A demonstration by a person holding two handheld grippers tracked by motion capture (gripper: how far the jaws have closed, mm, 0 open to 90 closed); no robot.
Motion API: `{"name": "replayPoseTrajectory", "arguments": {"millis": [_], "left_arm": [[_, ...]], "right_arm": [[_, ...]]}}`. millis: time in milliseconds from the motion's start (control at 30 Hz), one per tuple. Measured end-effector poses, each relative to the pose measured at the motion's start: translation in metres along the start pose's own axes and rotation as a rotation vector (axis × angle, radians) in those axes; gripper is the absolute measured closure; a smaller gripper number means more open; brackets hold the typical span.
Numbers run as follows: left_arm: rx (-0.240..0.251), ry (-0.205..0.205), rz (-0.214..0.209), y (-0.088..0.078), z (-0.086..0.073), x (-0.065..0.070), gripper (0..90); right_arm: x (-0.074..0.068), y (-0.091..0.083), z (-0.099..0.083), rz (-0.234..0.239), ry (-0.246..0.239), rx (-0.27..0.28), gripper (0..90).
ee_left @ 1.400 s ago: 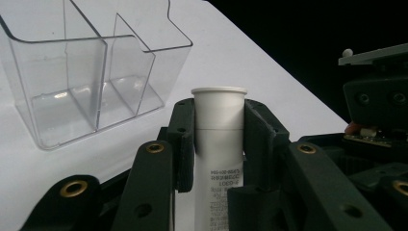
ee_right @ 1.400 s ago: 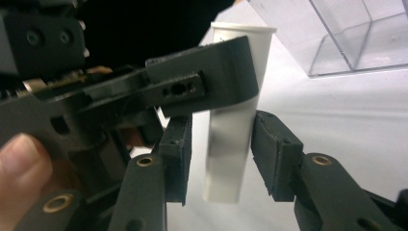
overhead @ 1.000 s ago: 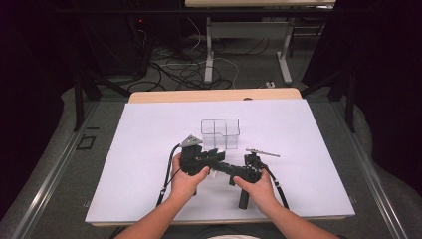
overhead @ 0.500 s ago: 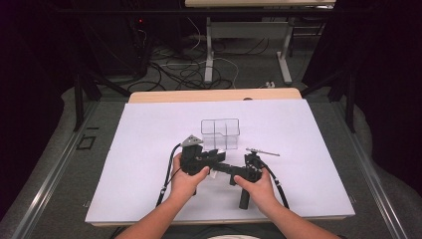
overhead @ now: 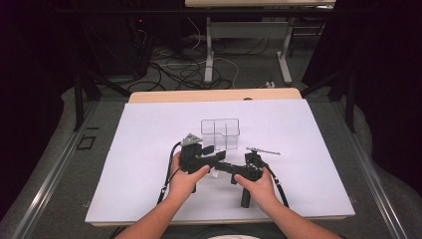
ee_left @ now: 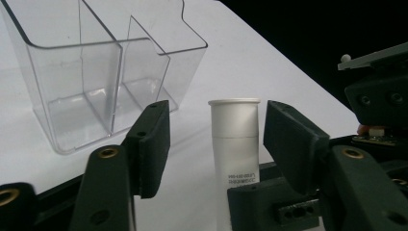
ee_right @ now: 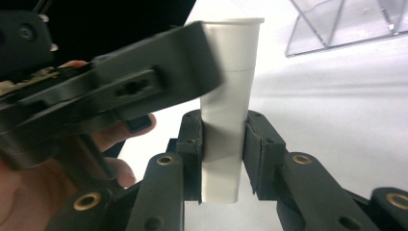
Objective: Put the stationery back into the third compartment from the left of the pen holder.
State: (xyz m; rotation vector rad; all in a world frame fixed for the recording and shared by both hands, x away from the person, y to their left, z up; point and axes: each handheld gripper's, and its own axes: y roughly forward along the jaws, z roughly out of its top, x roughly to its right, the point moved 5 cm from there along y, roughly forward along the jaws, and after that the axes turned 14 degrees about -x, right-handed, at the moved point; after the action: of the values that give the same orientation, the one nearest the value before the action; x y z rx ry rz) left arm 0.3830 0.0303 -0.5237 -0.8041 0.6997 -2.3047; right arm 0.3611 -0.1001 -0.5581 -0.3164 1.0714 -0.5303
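White plastic tube [ee_right: 226,110], upright just above the desk [overhead: 149,139] near the clear organizer [overhead: 220,133], clamped low on its body by right claw [ee_right: 223,154]. Left claw [ee_left: 216,139] just opening, jaws apart either side, pads clear. Judged light, stiff, smooth-walled; best gripped mid-body, squarely.

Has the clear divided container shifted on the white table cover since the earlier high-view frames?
No. The clear divided container sits in the same spot, just beyond the left gripper, matching its earlier distance from the wooden table edge.
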Motion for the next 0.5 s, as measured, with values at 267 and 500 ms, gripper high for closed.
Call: {"name": "replayPoseTrajectory", "arguments": {"millis": [267,500], "left_arm": [[0.008,0.012,0.02,-0.007,0.002,-0.005,34.7],[-0.015,0.021,0.087,-0.013,-0.002,-0.019,30.8]], "right_arm": [[0.007,-0.004,0.006,-0.048,-0.018,0.029,70.4],[0.011,-0.009,0.011,-0.099,-0.055,0.063,70.4]]}}
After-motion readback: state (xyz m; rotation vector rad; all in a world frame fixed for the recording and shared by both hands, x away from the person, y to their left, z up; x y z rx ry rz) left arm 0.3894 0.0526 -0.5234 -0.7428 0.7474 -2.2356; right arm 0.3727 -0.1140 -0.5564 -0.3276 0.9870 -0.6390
